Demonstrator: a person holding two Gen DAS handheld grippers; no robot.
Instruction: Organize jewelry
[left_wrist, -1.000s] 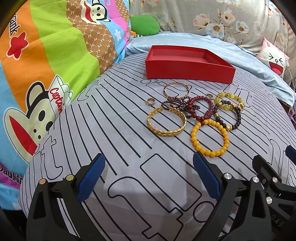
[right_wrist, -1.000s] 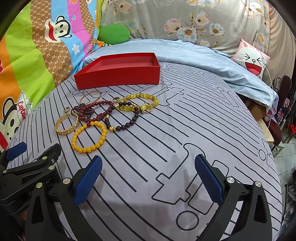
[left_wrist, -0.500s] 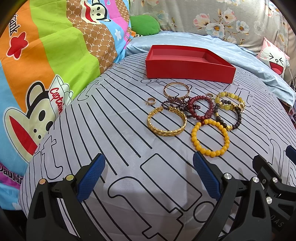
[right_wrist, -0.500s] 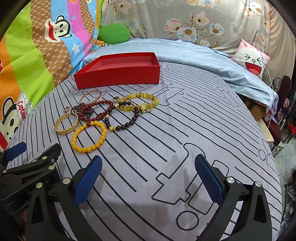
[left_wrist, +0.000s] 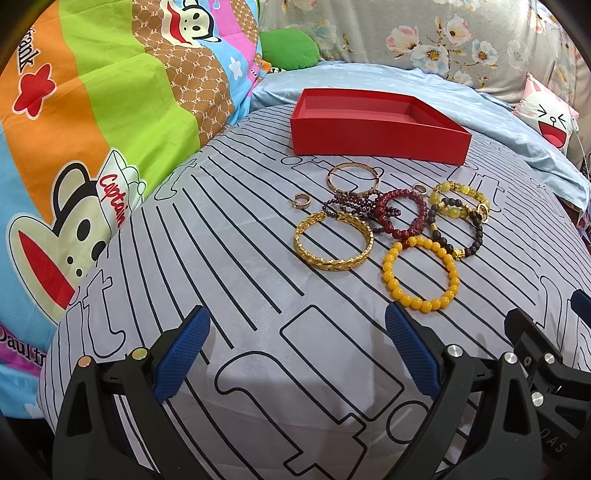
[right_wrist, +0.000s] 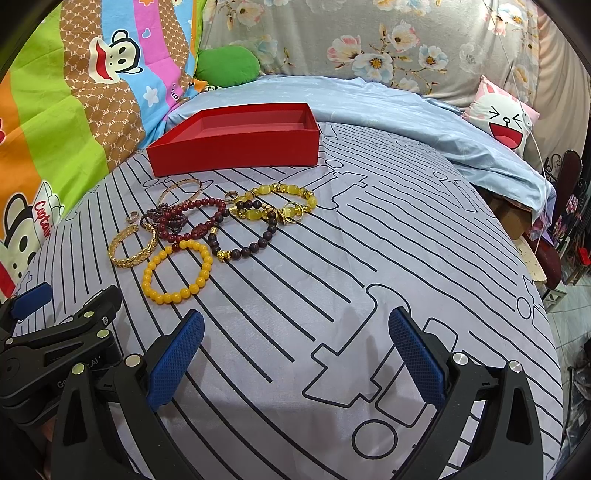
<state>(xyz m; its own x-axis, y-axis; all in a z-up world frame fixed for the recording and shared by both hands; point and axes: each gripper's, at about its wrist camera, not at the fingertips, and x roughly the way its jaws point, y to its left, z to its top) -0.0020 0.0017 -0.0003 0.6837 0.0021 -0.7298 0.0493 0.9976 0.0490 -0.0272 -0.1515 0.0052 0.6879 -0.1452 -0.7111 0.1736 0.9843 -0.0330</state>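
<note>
Both tools wide apart, nothing sorted yet

Left tool (left_wrist: 297, 350) hangs over the grey striped bedsheet (left_wrist: 229, 266) with its blue pads spread wide and nothing between them; my right tool (right_wrist: 295, 354) is the same, spread and empty, just beside the left one.

From the left wrist view, the shallow red cardboard box (left_wrist: 376, 127) sits at about 12 o'clock, and as far as I can see into it, it holds nothing. All the jewelry lies in a loose cluster on the bed between the box and my tools. Nearest, at 1 o'clock, is the yellow beaded bracelet (left_wrist: 421, 273). Beside it towards 12 o'clock lies the gold woven bangle (left_wrist: 332, 242). Behind those are the dark red beaded bracelet (left_wrist: 400, 216), a dark brown beaded bracelet with gold charms (left_wrist: 458, 230), a pale yellow stone bracelet (left_wrist: 460, 197), a thin gold bangle (left_wrist: 352, 177) and a small gold ring (left_wrist: 301, 201). Several of them overlap or touch.

I judge the task hardly begun: every piece is outside the box, none gripped. What is left is the whole job, piece by piece.
</note>
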